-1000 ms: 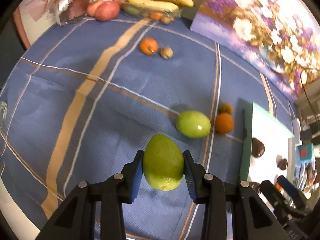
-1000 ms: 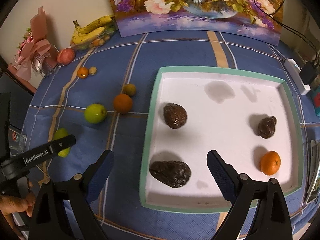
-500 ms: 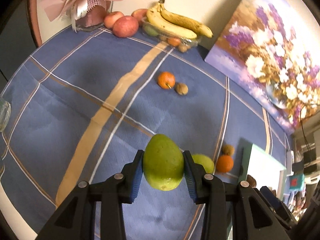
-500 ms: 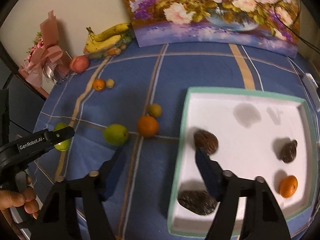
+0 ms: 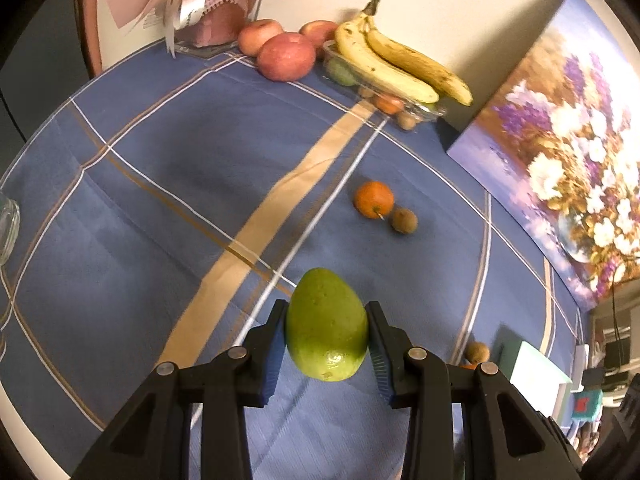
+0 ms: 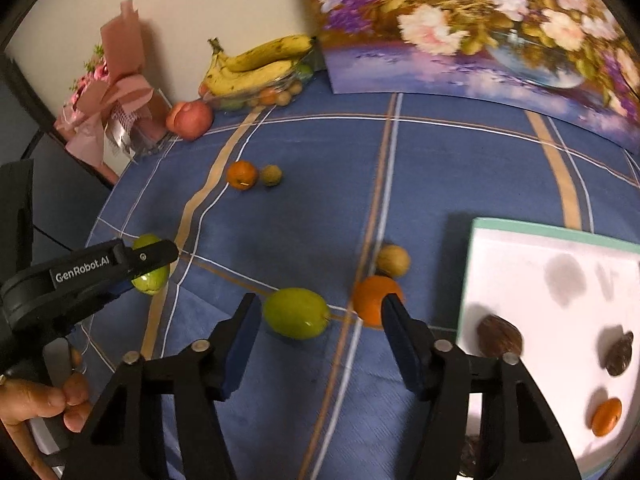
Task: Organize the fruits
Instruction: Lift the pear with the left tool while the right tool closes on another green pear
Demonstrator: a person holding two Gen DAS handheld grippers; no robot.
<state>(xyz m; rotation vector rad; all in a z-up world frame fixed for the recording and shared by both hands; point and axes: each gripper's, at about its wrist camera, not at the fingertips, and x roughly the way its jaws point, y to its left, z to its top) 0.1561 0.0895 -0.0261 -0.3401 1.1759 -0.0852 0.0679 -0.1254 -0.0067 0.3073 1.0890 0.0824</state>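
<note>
My left gripper [image 5: 327, 344] is shut on a green mango [image 5: 326, 324] and holds it above the blue cloth; the mango also shows in the right wrist view [image 6: 150, 276]. My right gripper [image 6: 316, 332] is open and empty, its fingers on either side of a second green fruit [image 6: 297, 313] on the cloth, with an orange [image 6: 374, 298] and a small brown fruit [image 6: 394, 260] just to its right. The white tray [image 6: 532, 252] at the right holds dark fruits and a small orange [image 6: 606, 416].
An orange [image 5: 373, 199] and a small brown fruit [image 5: 404, 220] lie mid-table. Bananas [image 5: 396, 64] on a clear container, red apples [image 5: 286, 56] and a pink gift bouquet [image 5: 208, 4] stand at the back. A flower painting [image 6: 480, 28] leans on the wall.
My left gripper has tilted up and away with the mango still held. My right gripper has swung left from over the tray to the green fruit on the cloth.
</note>
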